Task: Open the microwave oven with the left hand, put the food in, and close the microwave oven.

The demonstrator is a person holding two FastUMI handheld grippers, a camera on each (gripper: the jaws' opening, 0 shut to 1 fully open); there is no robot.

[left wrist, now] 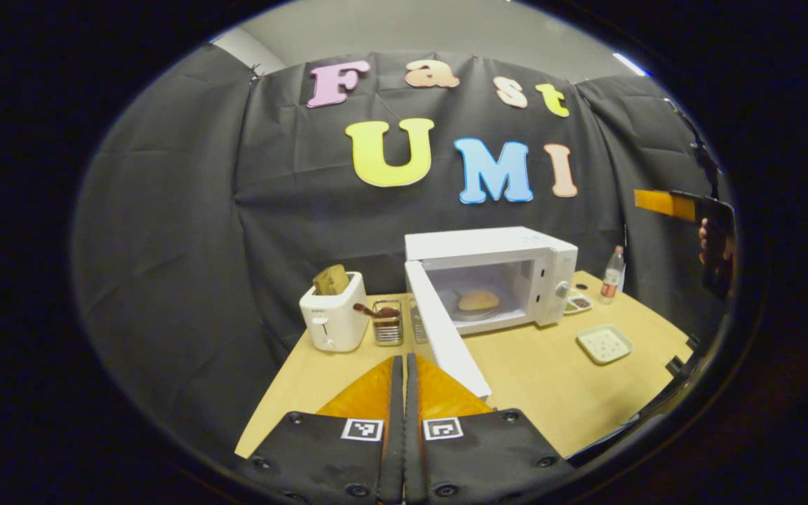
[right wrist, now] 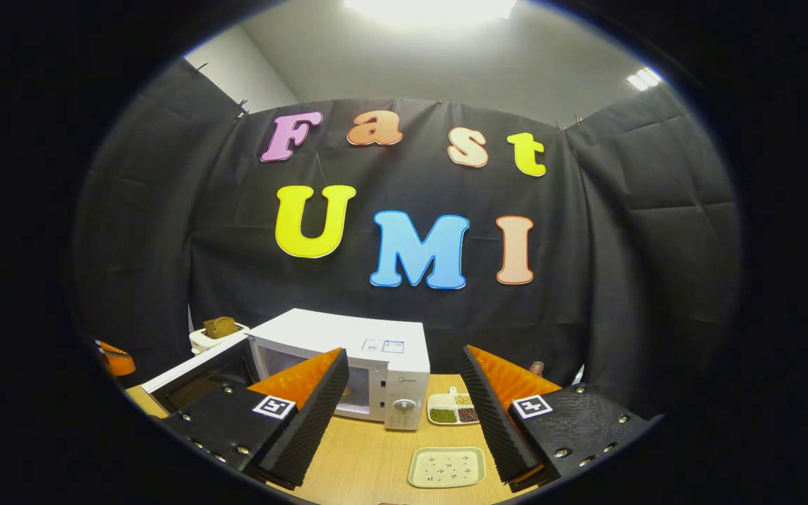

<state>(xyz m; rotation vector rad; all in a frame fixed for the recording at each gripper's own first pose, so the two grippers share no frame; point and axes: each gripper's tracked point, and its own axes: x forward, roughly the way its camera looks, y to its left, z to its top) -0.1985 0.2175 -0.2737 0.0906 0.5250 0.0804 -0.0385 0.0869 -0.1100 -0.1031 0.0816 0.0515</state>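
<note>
Now the microwave [left wrist: 492,280] is standing on the table [left wrist: 537,379] with its door [left wrist: 446,337] swung wide open toward the left gripper [left wrist: 404,368], and the food [left wrist: 478,301], a round bun-like piece, is already lying on the plate inside the cavity. What remains, by the look of it, is closing the door. The door is likely a light, stiff panel turning freely on its hinge, so it is asking for a push on its outer face near the free edge, not a pinch; a hard shove could slide the whole oven on the smooth tabletop. The left gripper's jaws are resting closed together, holding nothing, and the door's free edge is sitting just beside them, slightly to their right. The right gripper [right wrist: 404,400] is hovering with its jaws spread wide and empty, the microwave's control side showing between them, well apart from the fingers.
</note>
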